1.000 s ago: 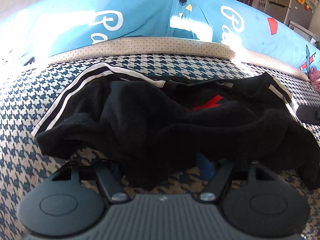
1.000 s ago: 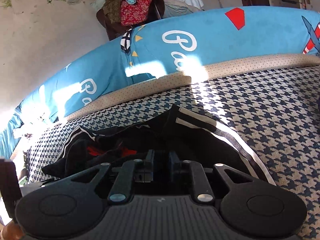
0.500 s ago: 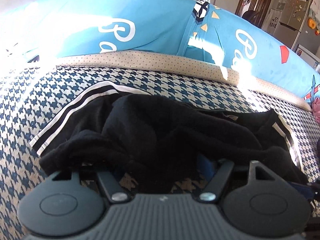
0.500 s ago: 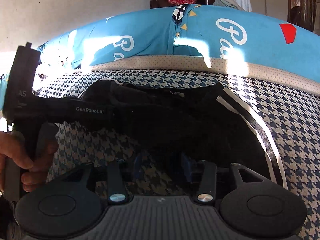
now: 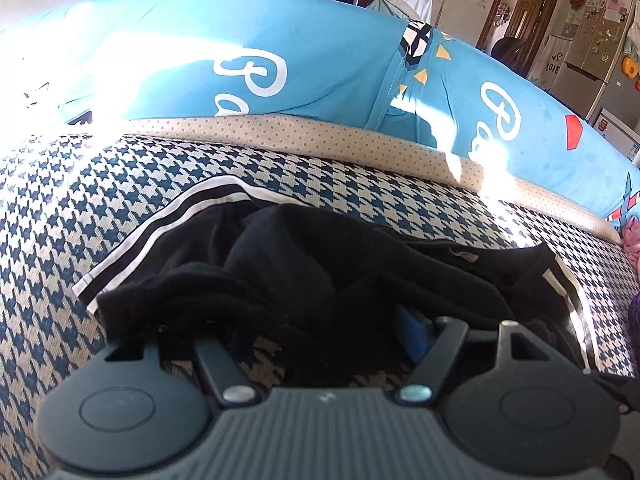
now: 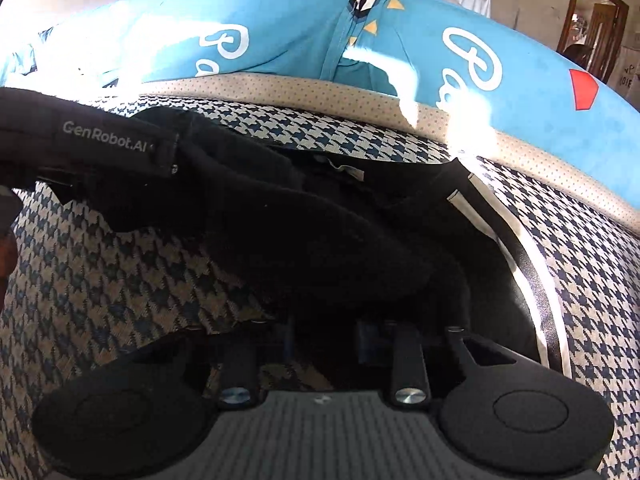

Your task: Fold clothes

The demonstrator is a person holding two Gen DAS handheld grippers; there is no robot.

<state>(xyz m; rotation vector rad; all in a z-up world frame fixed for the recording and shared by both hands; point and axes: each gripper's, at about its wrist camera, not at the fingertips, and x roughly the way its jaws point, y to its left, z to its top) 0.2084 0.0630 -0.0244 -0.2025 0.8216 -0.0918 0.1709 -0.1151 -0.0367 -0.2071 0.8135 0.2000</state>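
Black garment (image 5: 304, 268) with white side stripes lies crumpled on the houndstooth sofa seat (image 5: 80, 208), in front of the blue cushion (image 5: 280, 68). One striped edge (image 5: 160, 232) runs off toward the cushion's left end; a second stripe (image 6: 524, 264) curves along the side under the cushion's right end. Not flat, no clean fold line: the fleece is bunched in ridges across the middle.

Change over the last second: the red patch that showed in the folds a second ago is now buried, and the heap sits lower and more gathered toward the near edge of the seat. Both tools have swung round to face the cushion squarely.

Left claw (image 5: 332, 336): fingers spread, one blue pad (image 5: 412, 332) visible, a lobe of black cloth hanging between them, not pinched. Right claw (image 6: 324, 336): was pressed together a second ago, now parted, fingers sunk in shadow under the hem, gripping nothing I can make out. The left tool's body (image 6: 88, 144) crosses the right wrist view, lying over the garment.

Judgement: both claws are parted at the near hem, so this reads as a re-grip along that edge. The garment needs spreading before any fold will hold.
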